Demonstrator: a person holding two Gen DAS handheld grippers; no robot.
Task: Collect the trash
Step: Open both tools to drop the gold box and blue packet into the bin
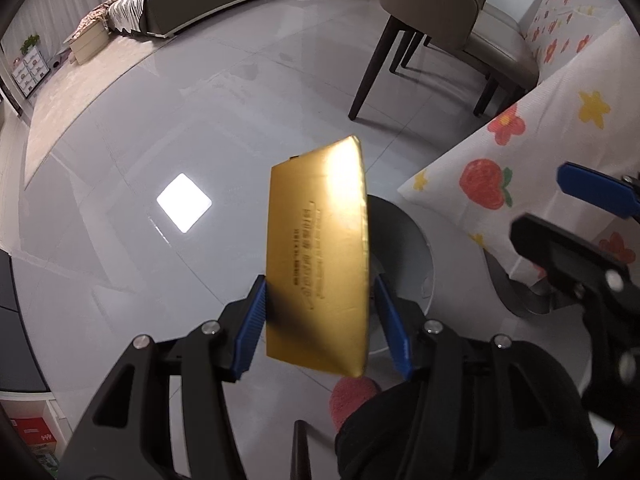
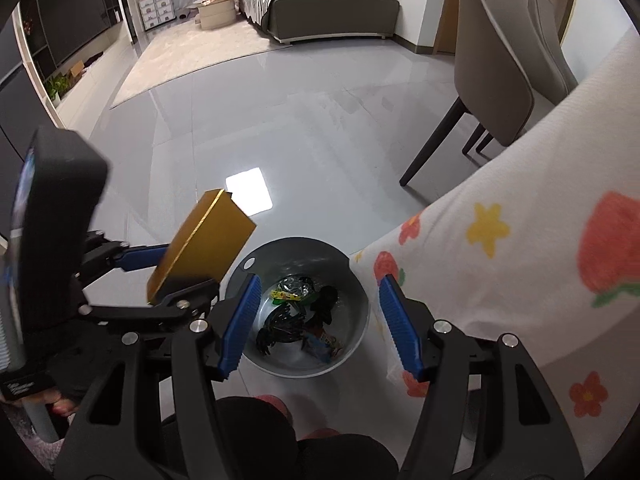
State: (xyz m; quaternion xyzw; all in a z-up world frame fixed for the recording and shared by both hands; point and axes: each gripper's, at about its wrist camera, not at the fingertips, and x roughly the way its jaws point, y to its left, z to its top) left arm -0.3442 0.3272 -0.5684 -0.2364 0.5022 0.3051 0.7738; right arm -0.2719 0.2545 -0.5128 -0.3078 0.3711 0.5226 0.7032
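A flat gold box (image 1: 316,248) stands on end between the jaws of my left gripper (image 1: 320,284), above the floor and the edge of a grey bin (image 1: 408,240). The left pad lies against the box; a thin gap shows at the right pad, so the jaws stand open around it. From the right wrist the gold box (image 2: 204,240) tilts in my left gripper (image 2: 188,272), just left of the grey bin (image 2: 356,312). Dark crumpled wrappers (image 2: 296,312) lie in the bin. My right gripper (image 2: 319,284) hangs open over the bin with nothing in it; the right gripper (image 1: 538,200) also shows in the left wrist view.
A table under a strawberry-print cloth (image 2: 500,280) overhangs the bin on the right. Beige chairs (image 2: 492,92) with dark legs stand behind it. A person's pink slipper (image 2: 272,400) is close to the bin. A glossy grey floor (image 2: 300,140) leads to a sofa (image 2: 332,12).
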